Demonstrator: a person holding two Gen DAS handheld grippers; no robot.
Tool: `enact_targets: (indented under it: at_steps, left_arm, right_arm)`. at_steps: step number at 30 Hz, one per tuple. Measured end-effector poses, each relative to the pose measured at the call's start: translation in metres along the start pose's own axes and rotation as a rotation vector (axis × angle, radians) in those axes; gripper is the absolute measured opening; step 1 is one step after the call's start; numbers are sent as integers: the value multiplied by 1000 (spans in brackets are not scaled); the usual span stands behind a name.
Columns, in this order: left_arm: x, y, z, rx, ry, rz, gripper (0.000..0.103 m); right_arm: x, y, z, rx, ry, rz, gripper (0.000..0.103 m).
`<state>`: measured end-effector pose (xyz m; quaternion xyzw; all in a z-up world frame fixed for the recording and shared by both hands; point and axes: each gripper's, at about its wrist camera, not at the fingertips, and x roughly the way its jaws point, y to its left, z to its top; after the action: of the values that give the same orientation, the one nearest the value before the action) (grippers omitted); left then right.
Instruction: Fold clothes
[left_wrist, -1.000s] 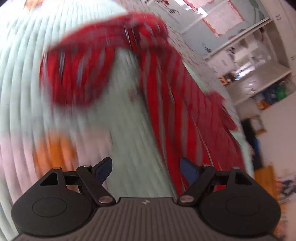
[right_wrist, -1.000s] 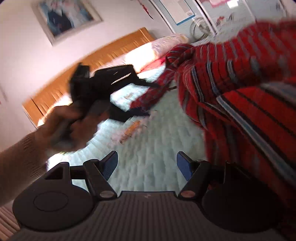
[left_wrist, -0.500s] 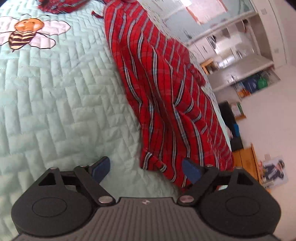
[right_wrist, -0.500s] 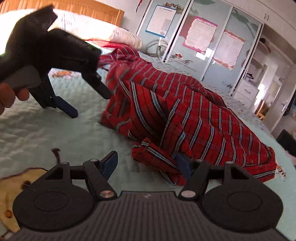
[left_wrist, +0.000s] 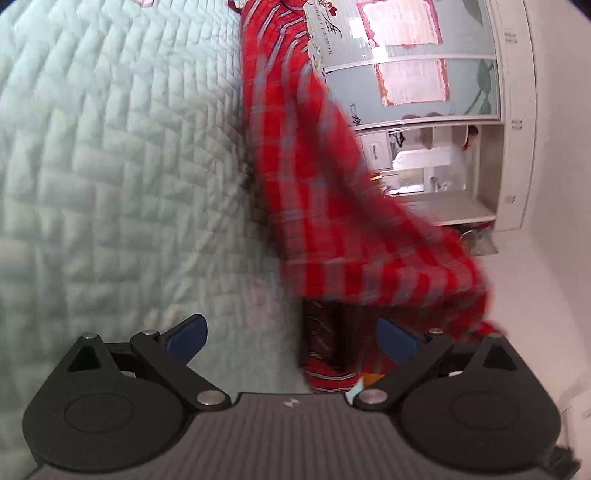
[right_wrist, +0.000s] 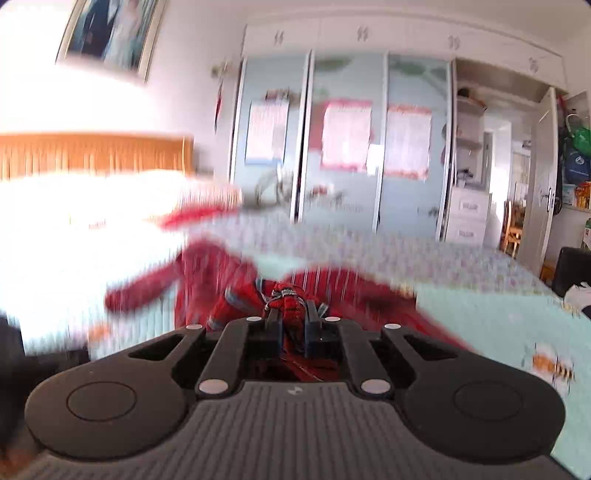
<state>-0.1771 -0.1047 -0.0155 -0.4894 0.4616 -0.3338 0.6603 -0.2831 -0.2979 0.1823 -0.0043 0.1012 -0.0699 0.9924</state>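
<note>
We see a red shirt with thin blue and white stripes (left_wrist: 332, 192) lying on a pale green quilted bed cover (left_wrist: 110, 166). In the left wrist view the shirt runs in a long band from the top of the picture down to the bottom, and its lower part is lifted off the cover and looks blurred.

Our left gripper (left_wrist: 291, 334) has its two blue-tipped fingers (left_wrist: 186, 332) far apart. A dark fold of the shirt hangs between them, nearer the right finger, but the pads do not press on it. Nothing is held here.

Our right gripper (right_wrist: 291, 325) has just been closing, and now its two black fingers (right_wrist: 273, 325) sit close together with a bunch of the red shirt (right_wrist: 288, 299) squeezed between them. The cloth sticks out in a little knot above the tips. More of the shirt spreads out on the bed cover behind the gripper, to the left and to the right.

Farther back in the right wrist view we see a wooden headboard (right_wrist: 92, 153), a framed picture on the wall (right_wrist: 110, 35), and a tall wardrobe with pale blue sliding doors (right_wrist: 343, 140). A small bee picture (right_wrist: 552, 363) is sewn on the cover at the right.
</note>
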Motion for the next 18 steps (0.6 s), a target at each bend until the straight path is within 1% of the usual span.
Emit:
enact_targets:
  at_steps: [4,6,8,10,13,15,16,18]
  left_arm:
    - [15,-7,-9,-15,-27,-43,101]
    - [27,-10,-12,-39,-23,-62,102]
    - [38,-20,-17,9,-28,-43,102]
    - [51,-39,-25,132,-26,-6,102]
    - [74,-67,-41,277,-35,47,102]
    - [90,-90,-54,441,-105,126,102]
    - [98,-99,-60,516,-141,150,102]
    - [117,-112,-68,598,-197,199,102]
  right_arm:
    - [-2,-13,37,-4,-70,-1,8]
    - [-3,-15,50,0,-93,-4,8]
    - [-4,-17,58,-2,-107,-12,8]
    - [-7,-18,65,-14,-114,-21,8]
    - [-4,-20,67,-11,-105,-10,8]
    - [-1,-21,68,4,-98,-2,8]
    - [0,-22,68,14,-97,0,8]
    - [0,-24,69,32,-96,5,8]
